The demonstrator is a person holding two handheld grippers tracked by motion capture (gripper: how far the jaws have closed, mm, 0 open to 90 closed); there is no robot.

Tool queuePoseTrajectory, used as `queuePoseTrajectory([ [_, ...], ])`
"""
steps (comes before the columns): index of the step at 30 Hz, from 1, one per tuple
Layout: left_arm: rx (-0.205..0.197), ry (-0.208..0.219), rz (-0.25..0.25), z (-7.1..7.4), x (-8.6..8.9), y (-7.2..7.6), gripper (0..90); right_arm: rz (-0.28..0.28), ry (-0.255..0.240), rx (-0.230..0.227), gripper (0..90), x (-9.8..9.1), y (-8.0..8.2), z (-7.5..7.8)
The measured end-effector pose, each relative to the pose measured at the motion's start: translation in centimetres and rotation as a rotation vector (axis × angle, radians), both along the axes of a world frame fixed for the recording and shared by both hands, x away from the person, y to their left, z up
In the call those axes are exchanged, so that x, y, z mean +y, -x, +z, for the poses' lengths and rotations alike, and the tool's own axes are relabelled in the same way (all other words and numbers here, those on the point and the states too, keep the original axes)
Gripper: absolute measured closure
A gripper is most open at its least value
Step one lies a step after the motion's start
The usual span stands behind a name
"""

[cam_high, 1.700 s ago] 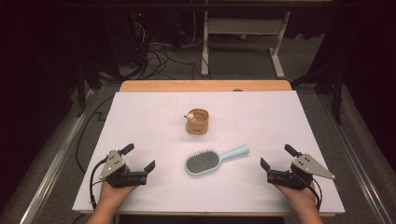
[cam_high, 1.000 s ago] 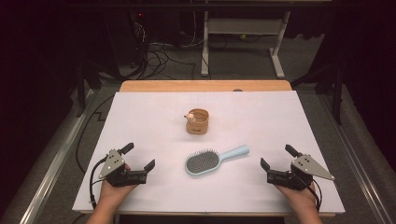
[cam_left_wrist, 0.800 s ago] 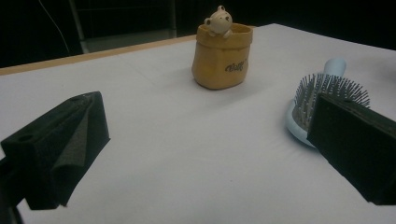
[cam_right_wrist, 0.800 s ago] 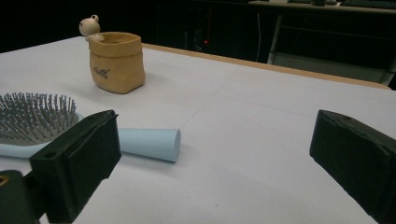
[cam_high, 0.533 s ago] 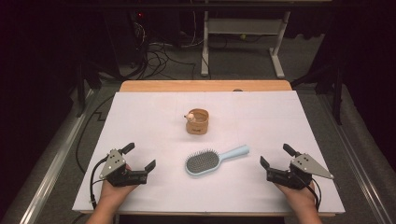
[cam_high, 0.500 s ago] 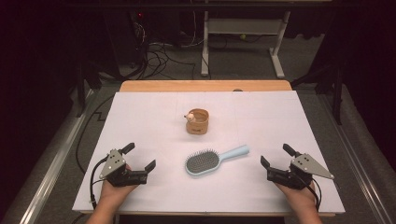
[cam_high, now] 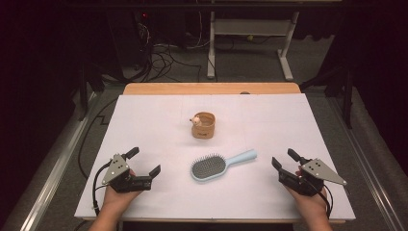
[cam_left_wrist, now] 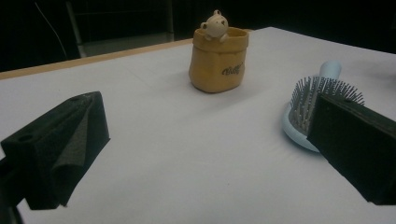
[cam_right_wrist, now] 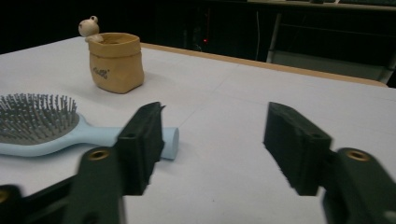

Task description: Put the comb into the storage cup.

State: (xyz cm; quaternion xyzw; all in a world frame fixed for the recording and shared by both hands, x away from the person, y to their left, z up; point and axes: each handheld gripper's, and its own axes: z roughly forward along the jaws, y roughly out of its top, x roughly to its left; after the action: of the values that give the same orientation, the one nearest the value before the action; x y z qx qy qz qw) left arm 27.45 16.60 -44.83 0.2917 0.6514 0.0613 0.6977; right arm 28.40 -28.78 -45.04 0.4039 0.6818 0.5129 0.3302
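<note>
A light-blue hairbrush (cam_high: 211, 167) lies bristles up at the table's near middle, its handle pointing right. Behind it stands a small tan pot with a bear figure on its rim (cam_high: 204, 126). My left gripper (cam_high: 143, 161) rests at the near left, open, with nothing between its jaws; the left gripper view has the pot (cam_left_wrist: 218, 58) ahead and the brush (cam_left_wrist: 308, 107) behind the right jaw. My right gripper (cam_high: 284, 158) sits at the near right, open; its jaws have just been closing on nothing. In the right gripper view (cam_right_wrist: 215, 126) the brush handle (cam_right_wrist: 93, 135) ends beside the left jaw.
A white sheet (cam_high: 144, 120) covers the table, with a wooden edge (cam_high: 211, 88) at the far side. Beyond it stand a desk frame (cam_high: 250, 29) and floor cables (cam_high: 163, 53). A hand holds each gripper at the near edge.
The right gripper's jaws stand closer together than before. Both hands, the brush and the pot have kept their places.
</note>
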Motion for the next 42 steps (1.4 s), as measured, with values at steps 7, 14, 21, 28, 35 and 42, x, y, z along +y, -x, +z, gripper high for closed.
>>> queuePoseTrajectory([
  [7, 0.001, 0.003, -0.001, 0.0, 0.0, 0.0, 0.1, 0.038, 0.014, 0.026, 75.1, 0.3, 0.0, 0.2],
  [14, 0.001, 0.005, -0.002, 0.1, 0.0, 0.1, 0.1, 0.055, 0.027, 0.036, 90.0, 1.0, -0.1, 0.3],
  [21, 0.008, 0.005, -0.012, 0.0, -0.1, 0.1, 0.1, 0.065, 0.041, 0.067, 90.0, 2.3, -1.2, 0.7],
  [28, -0.004, 0.018, -0.005, 0.2, 0.1, 0.1, 0.1, 0.065, 0.08, 0.184, 90.0, 4.8, -5.5, 0.3],
  [35, 0.002, 0.023, -0.007, 0.2, 0.1, 0.1, 0.1, 0.076, 0.193, 0.241, 90.0, 7.7, -8.2, -0.5],
  [42, 0.005, 0.026, -0.012, 0.2, 0.2, 0.0, 0.1, 0.089, 0.273, 0.281, 90.0, 9.0, -9.3, -1.1],
])
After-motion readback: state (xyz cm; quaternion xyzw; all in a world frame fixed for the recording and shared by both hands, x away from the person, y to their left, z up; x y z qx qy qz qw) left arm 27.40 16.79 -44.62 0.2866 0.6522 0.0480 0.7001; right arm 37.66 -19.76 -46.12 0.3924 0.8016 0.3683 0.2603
